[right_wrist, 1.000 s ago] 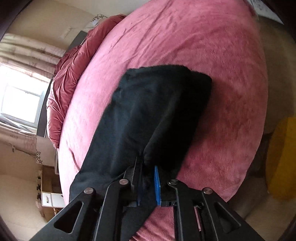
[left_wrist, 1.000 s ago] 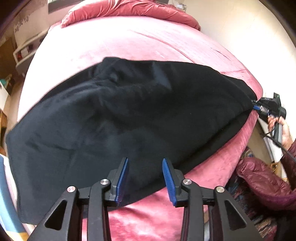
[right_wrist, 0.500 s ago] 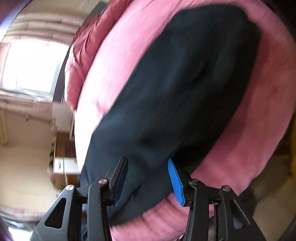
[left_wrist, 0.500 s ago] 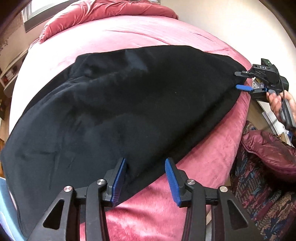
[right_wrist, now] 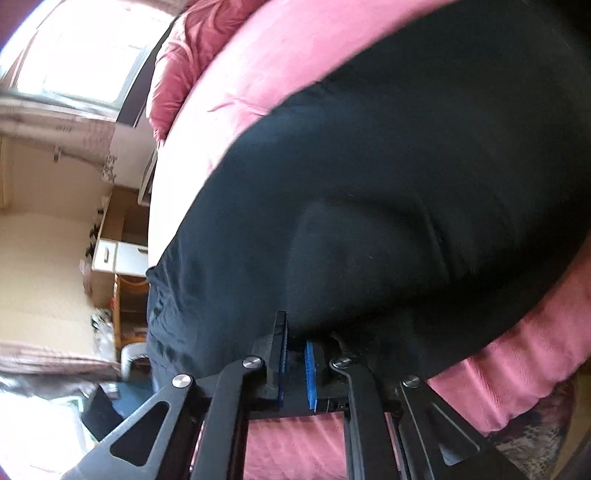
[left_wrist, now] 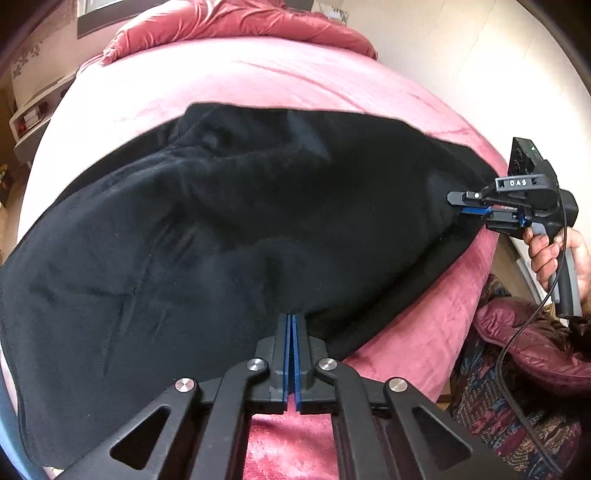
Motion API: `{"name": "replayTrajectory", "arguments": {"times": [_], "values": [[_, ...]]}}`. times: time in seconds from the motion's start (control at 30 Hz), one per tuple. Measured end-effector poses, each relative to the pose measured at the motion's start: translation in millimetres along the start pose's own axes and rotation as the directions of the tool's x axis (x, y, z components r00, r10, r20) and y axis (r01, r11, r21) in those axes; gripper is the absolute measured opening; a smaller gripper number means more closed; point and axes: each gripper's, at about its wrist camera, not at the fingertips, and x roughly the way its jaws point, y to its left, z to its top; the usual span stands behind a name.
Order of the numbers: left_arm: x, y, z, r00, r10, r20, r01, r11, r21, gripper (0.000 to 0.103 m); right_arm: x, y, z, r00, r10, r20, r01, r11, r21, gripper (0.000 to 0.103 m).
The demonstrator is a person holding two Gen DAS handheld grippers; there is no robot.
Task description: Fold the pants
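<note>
Black pants lie spread across a pink bed, with folds bunched toward the far side. My left gripper is shut on the near edge of the pants. My right gripper shows at the right in the left wrist view, its fingers clamped on the pants' right end, held by a hand. In the right wrist view the pants fill the frame and my right gripper is pinched on the cloth edge, its tips partly buried in fabric.
A red duvet is bunched at the bed's far end. A patterned rug and a maroon jacket lie beside the bed at right. A wooden shelf and white drawers stand by the wall, under a window.
Both grippers were open half a second ago; now both have closed on the pants' edge. The right gripper had let go of the cloth and has regripped it.
</note>
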Motion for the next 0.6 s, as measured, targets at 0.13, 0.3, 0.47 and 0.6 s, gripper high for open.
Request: {"name": "replayTrajectory", "arguments": {"times": [0.13,0.3,0.47,0.6], "values": [[-24.7,3.7,0.2,0.998,-0.044,0.052,0.045,0.999,-0.013,0.001,-14.8,17.4,-2.2,1.0,-0.001,0.026,0.002,0.998,-0.07,0.007],[-48.1,10.9,-6.0,0.993,-0.096,0.07,0.097,0.995,-0.012,0.001,-33.2,22.2,-14.3,1.0,-0.002,0.017,0.005,0.991,-0.135,0.007],[-31.2,7.9,-17.9,0.995,-0.103,-0.018,0.103,0.995,0.004,0.001,-9.4,0.9,-22.8,0.994,-0.099,-0.047,0.092,0.986,-0.137,0.007],[-25.6,13.9,-16.5,0.995,-0.091,-0.039,0.089,0.995,-0.041,0.001,-0.3,-7.3,-20.3,0.993,-0.091,-0.08,0.081,0.99,-0.114,0.011]]}}
